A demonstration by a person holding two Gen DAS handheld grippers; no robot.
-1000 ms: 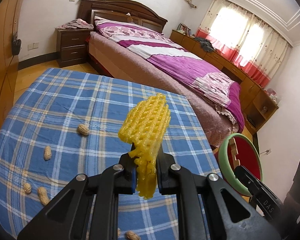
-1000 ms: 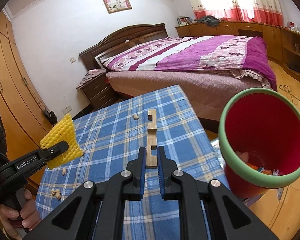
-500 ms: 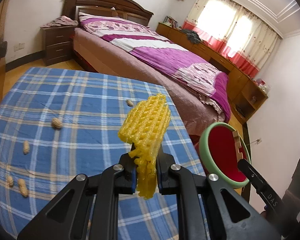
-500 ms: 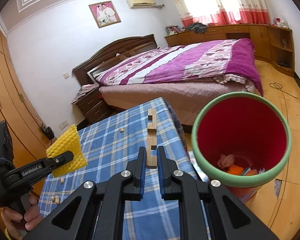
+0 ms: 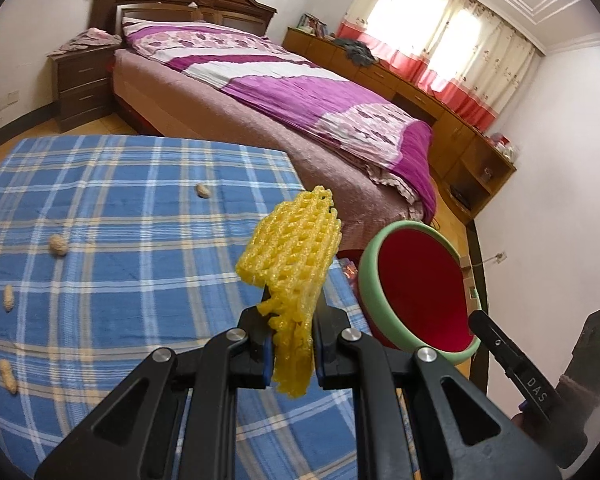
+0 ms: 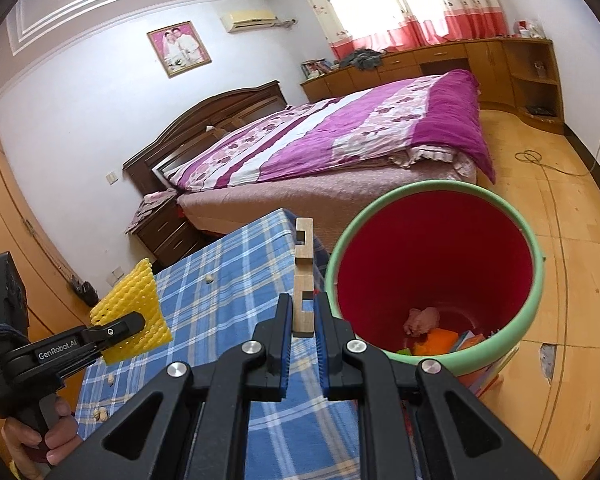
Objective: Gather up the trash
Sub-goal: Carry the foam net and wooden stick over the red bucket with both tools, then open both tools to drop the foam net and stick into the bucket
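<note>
Left wrist view: the left gripper (image 5: pixel 290 344) pinches a yellow foam net (image 5: pixel 294 256) between its pads, jaws narrow on the net's lower end. The net stands up out of the jaws, long axis running away from the camera and leaning a little right, its top toward the bin (image 5: pixel 416 292). It hangs above the table's right edge.

In the right wrist view, the right gripper (image 6: pixel 303 320) clamps a notched wooden strip (image 6: pixel 303 276), jaws nearly together on its lower end. The strip's long axis points straight ahead along the fingers, upright in the picture, notches facing right. It sits just left of the bin's green rim, over the table corner.

The bin is red inside, standing on the floor beside the table, with pink and orange scraps at its bottom. The table (image 5: pixel 112 216) wears a blue plaid cloth with peanuts (image 5: pixel 58 245) scattered over it. Behind lies a bed (image 6: pixel 340 140) with a purple quilt, a nightstand (image 5: pixel 82 80), low cabinets under curtained windows, and a wooden floor (image 6: pixel 572 280).
</note>
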